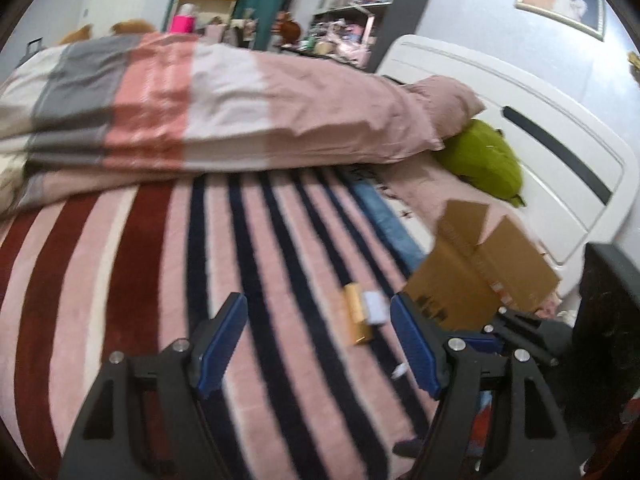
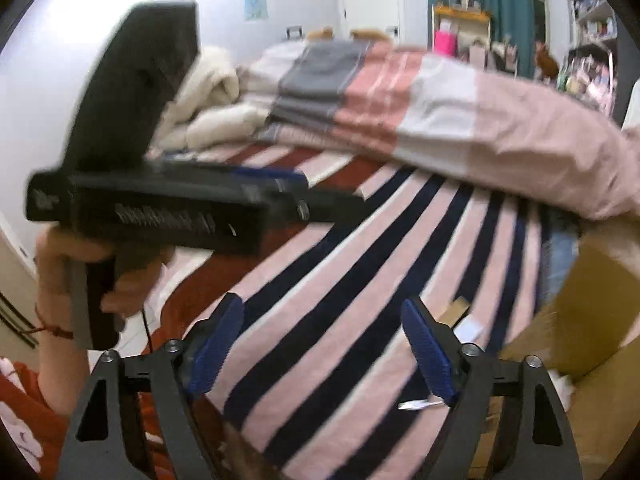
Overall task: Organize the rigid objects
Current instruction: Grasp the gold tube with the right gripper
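Note:
A gold box [image 1: 357,314] and a small white box [image 1: 375,307] lie side by side on the striped blanket [image 1: 280,280], just ahead of my left gripper [image 1: 318,312], which is open and empty. An open cardboard box [image 1: 480,272] stands to their right on the bed. In the right wrist view my right gripper [image 2: 322,316] is open and empty above the blanket; the cardboard box [image 2: 592,300] is at the right edge, with the small boxes [image 2: 464,318] partly hidden behind the right finger. The left gripper [image 2: 168,204] shows at the left, held in a hand.
A folded pink and grey duvet [image 1: 220,112] lies across the far side of the bed. A green plush [image 1: 484,160] leans against the white headboard [image 1: 560,152]. A cream blanket [image 2: 212,100] is piled at the far left. Cluttered shelves [image 1: 352,0] stand behind.

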{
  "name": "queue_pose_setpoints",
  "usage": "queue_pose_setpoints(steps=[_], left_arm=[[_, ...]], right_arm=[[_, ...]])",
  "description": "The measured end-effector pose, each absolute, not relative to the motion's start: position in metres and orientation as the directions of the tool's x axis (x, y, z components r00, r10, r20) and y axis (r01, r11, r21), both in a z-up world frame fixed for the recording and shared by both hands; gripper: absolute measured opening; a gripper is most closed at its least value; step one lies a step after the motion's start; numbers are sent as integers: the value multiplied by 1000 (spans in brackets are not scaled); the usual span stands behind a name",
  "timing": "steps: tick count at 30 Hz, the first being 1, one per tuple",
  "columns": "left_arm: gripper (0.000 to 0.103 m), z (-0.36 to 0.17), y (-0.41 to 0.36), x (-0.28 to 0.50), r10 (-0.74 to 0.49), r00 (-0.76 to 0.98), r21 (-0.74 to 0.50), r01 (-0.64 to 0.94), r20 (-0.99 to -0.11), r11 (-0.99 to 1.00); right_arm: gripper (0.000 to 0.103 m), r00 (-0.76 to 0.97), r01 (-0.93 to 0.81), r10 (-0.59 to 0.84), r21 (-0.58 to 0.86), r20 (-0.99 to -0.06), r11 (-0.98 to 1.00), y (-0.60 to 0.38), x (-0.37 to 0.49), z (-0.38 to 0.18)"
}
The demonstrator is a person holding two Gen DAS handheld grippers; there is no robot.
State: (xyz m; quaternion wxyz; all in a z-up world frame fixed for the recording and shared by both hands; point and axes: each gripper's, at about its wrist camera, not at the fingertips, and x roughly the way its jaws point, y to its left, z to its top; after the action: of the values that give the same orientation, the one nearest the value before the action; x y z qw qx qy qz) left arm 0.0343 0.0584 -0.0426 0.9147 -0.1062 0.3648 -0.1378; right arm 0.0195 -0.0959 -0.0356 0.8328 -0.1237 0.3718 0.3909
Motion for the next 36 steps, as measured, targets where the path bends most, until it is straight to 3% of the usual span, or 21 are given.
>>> queue_pose_setpoints(steps=[3,8,15,19,26,29,33,36], left_arm=[[71,-60,73,29,-316,687,-303,145,-654,942],[71,-75,82,21,-324,672,-320,135,-666,938],[71,-75,89,18,-315,676,-321,121,-666,939],[71,-73,91,19,-315,680,-324,120,-662,939],[71,-73,85,26,-319,668,-316,131,-672,940],[71,-73,83,27,-314,665,-311,128,-677,942],[71,-74,84,26,-312,660,-315,119,-683,942],[71,-77,85,26,-315,653,-322,115,-689,940]], right_arm=[[77,407,-700,521,110,-750,705,-87,28,-70],[57,467,-504,329,58,-821,862,-97,63,-129],[43,506,-304,246,96,-827,948,-110,103,-160],[20,532,-260,208,76,-821,963,-115,111,-162],[16,424,-453,369,159,-827,877,-111,84,-152],[16,385,-533,372,126,-845,837,-99,74,-154],[25,400,-513,361,120,-843,850,-93,82,-158],[20,393,-485,348,129,-851,865,-94,88,-165]])
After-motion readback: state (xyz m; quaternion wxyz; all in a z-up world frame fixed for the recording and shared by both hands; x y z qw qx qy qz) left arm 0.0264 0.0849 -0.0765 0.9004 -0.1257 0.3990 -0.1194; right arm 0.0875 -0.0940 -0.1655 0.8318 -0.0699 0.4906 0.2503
